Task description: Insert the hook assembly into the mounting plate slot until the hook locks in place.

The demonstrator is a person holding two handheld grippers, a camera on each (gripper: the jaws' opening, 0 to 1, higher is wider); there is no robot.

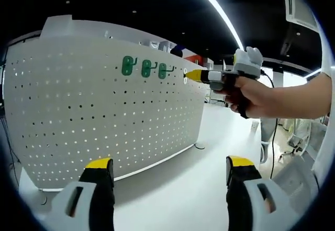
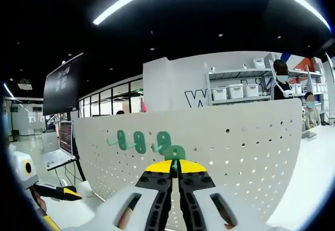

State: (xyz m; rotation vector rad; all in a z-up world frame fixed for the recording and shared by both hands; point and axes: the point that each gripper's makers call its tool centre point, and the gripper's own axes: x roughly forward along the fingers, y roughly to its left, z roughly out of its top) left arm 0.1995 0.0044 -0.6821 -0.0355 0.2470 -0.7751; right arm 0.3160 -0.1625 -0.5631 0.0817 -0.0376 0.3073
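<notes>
Green hooks hang on white upright pegboard.

One white pegboard. Four green hooks near its top edge: three already hung in a row, and a fourth by the row's end. Two grippers: left, right. Two people behind the pegboard.

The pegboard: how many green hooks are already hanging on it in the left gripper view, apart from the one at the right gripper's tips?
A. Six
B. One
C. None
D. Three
D: three green hooks hang in a row near the top of the white pegboard, just left of where the right gripper meets the board.
</notes>
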